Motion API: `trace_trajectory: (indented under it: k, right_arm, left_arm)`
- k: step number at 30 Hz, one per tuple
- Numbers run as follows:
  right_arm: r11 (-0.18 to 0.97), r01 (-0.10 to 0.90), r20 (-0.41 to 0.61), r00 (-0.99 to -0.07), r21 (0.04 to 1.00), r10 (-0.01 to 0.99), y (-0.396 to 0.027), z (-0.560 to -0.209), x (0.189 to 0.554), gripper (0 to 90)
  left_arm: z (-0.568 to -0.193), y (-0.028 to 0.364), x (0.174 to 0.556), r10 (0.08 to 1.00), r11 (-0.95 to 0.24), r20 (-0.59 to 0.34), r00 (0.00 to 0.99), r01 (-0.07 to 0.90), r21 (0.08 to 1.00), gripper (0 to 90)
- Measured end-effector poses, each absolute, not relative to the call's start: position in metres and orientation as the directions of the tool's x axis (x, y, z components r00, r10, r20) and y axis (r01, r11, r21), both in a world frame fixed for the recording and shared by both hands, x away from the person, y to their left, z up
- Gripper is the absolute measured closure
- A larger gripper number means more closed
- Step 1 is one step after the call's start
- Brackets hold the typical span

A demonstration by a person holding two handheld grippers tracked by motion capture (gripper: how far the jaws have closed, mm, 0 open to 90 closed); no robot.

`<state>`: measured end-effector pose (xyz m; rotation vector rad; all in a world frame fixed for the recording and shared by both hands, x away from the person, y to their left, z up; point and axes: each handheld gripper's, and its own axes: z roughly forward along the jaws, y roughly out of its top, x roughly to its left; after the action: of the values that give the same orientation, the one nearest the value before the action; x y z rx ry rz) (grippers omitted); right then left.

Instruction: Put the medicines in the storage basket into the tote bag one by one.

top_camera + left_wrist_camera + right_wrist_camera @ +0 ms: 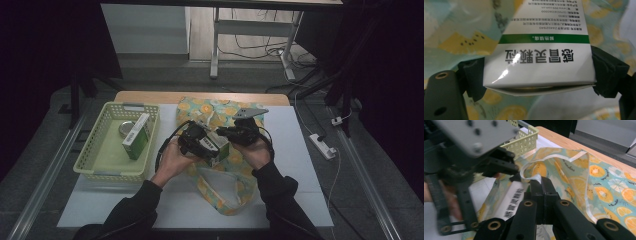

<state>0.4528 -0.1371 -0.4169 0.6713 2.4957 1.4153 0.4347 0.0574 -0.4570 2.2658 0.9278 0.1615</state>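
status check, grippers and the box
Left gripper shut on white box. Right gripper shut on bag edge. Box over bag, nothing in the way.

From my seat, the open lanes are the bare white desk (300, 165) right of the fruit-print bag (220, 112) and the strip along the near edge. On the left, the yellow basket (95, 150) blocks passage with its raised walls, a green-and-white box (136, 136) and a round tin (126, 128) inside. In the middle both claws crowd together over the bag: the left claw (212, 150) clamps a white carton (541, 62), the right claw (225, 132) pinches the bag's rim just beside it.
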Motion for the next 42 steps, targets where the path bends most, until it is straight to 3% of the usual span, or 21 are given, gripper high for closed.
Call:
trace_trajectory:
  k: [29, 34, 42]
  right_arm:
    - [0.471, 0.316, 0.060, -0.874, 0.824, 0.482, -0.132, -0.431, 0.458, 89.5]
    - [0.474, 0.328, 0.065, -0.869, 0.818, 0.490, -0.133, -0.433, 0.459, 89.5]
    - [0.470, 0.333, 0.068, -0.866, 0.818, 0.495, -0.135, -0.436, 0.463, 89.5]
  left_arm:
    - [-0.482, 0.059, 0.479, 0.799, -0.403, -0.060, 0.598, 0.607, 0.685, 15.8]
    - [-0.485, 0.061, 0.484, 0.805, -0.370, -0.090, 0.586, 0.616, 0.696, 15.4]
    - [-0.480, 0.062, 0.482, 0.794, -0.373, -0.101, 0.600, 0.612, 0.697, 7.3]
